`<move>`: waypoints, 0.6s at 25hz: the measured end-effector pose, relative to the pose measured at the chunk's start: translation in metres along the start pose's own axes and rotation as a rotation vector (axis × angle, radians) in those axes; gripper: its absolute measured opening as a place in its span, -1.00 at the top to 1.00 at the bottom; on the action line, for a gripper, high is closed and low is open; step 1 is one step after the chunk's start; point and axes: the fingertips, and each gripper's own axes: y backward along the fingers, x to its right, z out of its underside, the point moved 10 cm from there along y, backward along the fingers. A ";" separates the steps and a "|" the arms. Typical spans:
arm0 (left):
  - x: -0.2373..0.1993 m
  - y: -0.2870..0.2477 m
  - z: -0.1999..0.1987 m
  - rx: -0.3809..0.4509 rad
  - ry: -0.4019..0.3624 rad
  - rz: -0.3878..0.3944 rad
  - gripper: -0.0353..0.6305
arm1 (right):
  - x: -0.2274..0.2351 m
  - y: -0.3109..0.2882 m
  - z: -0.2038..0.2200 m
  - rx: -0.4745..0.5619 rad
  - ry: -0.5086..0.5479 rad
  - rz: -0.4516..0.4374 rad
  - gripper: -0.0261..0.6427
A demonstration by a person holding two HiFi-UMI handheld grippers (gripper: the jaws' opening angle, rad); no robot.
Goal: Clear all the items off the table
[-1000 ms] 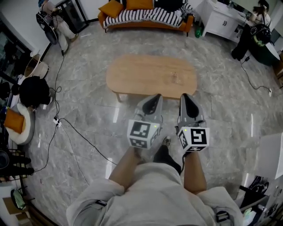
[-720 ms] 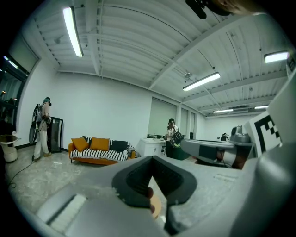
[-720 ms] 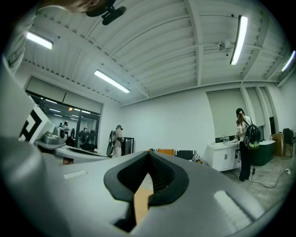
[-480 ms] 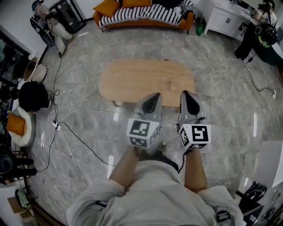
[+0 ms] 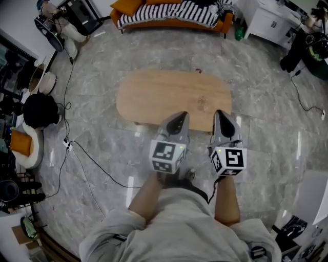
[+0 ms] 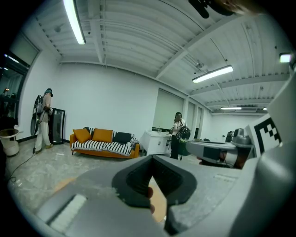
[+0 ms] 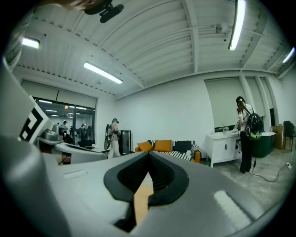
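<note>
The oval wooden table [image 5: 164, 97] lies straight ahead in the head view, its top bare apart from a small dark mark [image 5: 201, 98]. Held low in front of me, my left gripper [image 5: 180, 116] is shut and empty, its tip over the table's near edge. Beside it my right gripper [image 5: 221, 113] is likewise shut and empty. In the left gripper view the left gripper [image 6: 150, 159] shows closed jaws, with a sliver of the table [image 6: 160, 203] below them. The right gripper view shows the right gripper [image 7: 148, 157] with closed jaws and a strip of tabletop [image 7: 141, 203].
An orange sofa [image 5: 174, 13] with a striped cover stands beyond the table, and a white cabinet [image 5: 266, 23] is at the back right. A black cable [image 5: 92, 158] snakes over the marble floor on the left. A person [image 7: 245, 134] stands at the cabinet. A small red thing [image 5: 199, 71] lies behind the table.
I have walked toward the table: it has come closer, and both gripper tips now overlap its near edge instead of hanging short of it. Both grippers stay shut.
</note>
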 end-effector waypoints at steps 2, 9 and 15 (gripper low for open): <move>-0.018 -0.017 -0.001 -0.008 0.018 0.007 0.83 | 0.001 -0.022 0.002 -0.018 0.003 0.006 0.90; -0.088 -0.074 -0.014 -0.017 0.096 0.051 0.83 | -0.002 -0.107 0.000 -0.082 0.026 0.024 0.90; -0.148 -0.106 -0.012 -0.036 0.118 0.060 0.83 | -0.007 -0.161 0.011 -0.126 -0.005 0.079 0.90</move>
